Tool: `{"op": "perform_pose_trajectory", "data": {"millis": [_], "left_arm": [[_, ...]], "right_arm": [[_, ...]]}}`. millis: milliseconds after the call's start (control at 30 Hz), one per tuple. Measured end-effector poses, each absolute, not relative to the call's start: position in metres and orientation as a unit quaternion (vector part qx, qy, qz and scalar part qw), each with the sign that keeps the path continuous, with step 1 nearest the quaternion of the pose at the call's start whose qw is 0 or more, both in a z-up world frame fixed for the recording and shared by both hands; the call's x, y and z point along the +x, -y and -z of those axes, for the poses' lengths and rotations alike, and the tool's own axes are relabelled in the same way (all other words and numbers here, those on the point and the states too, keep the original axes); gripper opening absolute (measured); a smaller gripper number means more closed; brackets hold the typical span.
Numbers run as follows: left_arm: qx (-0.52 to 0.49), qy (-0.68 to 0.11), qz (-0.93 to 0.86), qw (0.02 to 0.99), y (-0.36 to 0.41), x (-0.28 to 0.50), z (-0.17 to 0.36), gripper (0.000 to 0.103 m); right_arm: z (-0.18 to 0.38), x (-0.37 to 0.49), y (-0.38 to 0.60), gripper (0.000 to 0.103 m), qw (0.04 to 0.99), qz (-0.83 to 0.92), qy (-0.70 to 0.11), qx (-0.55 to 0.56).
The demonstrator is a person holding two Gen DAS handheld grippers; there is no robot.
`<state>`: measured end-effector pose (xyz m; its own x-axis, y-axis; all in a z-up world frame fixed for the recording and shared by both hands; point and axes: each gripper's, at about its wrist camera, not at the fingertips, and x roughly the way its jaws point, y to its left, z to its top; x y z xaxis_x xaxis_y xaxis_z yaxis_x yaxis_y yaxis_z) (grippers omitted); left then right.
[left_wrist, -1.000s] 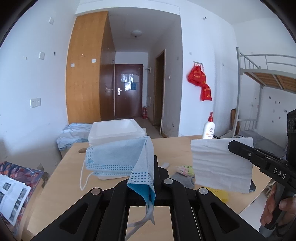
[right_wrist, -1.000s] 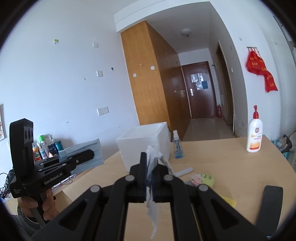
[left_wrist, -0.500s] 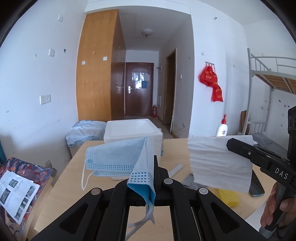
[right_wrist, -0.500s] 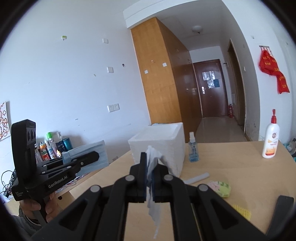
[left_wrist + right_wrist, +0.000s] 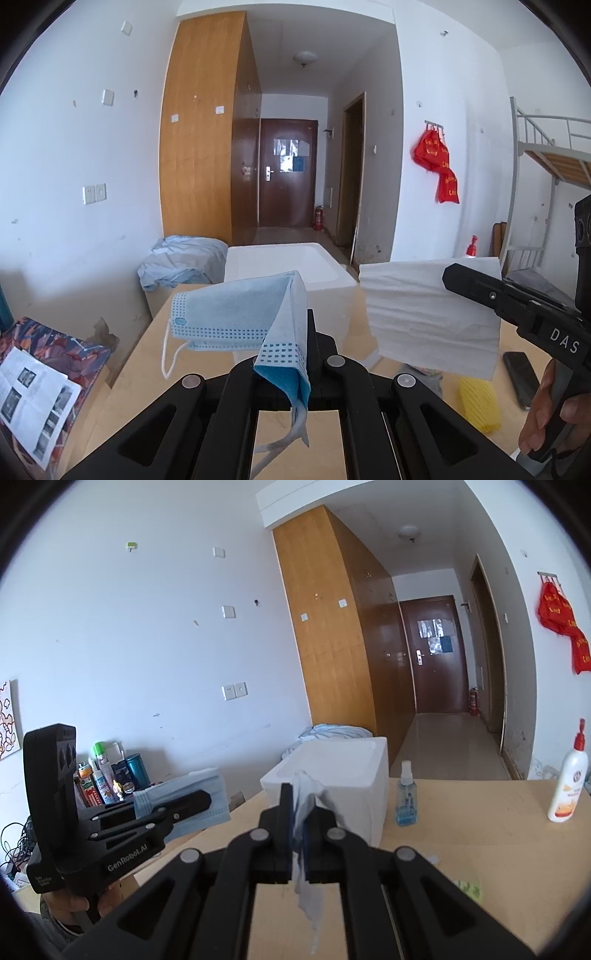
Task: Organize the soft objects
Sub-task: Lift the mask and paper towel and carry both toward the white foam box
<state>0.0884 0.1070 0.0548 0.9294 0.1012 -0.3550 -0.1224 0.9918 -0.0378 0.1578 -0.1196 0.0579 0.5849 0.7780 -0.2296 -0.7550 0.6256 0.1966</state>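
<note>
My left gripper point(image 5: 306, 321) is shut on a blue face mask point(image 5: 236, 314), held in the air over the wooden table; the mask also shows in the right wrist view point(image 5: 184, 801). My right gripper point(image 5: 298, 805) is shut on a white paper tissue point(image 5: 308, 805), which hangs as a flat sheet in the left wrist view point(image 5: 428, 314). A white foam box point(image 5: 291, 273), open at the top, stands on the table just beyond both grippers; it also shows in the right wrist view point(image 5: 332, 779).
On the table point(image 5: 480, 830) stand a blue spray bottle point(image 5: 406, 801) and a white lotion bottle point(image 5: 569, 782). A yellow sponge point(image 5: 478, 406), a black phone point(image 5: 521, 376) and a green-yellow item point(image 5: 469, 888) lie to the right. Bottles point(image 5: 107, 779) crowd the left shelf.
Both grippers have risen and moved toward the foam box, still holding the mask and the tissue. The box now looks larger and nearer.
</note>
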Motion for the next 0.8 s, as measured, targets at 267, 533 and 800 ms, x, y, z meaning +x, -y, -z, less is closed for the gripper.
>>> {"op": "perform_pose_trajectory", "data": {"millis": [267, 533, 800], "left_arm": [[-0.029, -0.185, -0.053, 0.981, -0.118, 0.115, -0.060, 0.002], [-0.032, -0.191, -0.055, 0.979, -0.130, 0.140, -0.066, 0.002], [-0.032, -0.188, -0.054, 0.980, -0.139, 0.163, -0.077, 0.002]], "right_arm": [[-0.066, 0.178, 0.104, 0.006, 0.891, -0.427, -0.151, 0.030], [-0.076, 0.192, 0.091, 0.006, 0.889, -0.431, -0.154, 0.021], [-0.084, 0.205, 0.078, 0.006, 0.894, -0.423, -0.148, 0.003]]}}
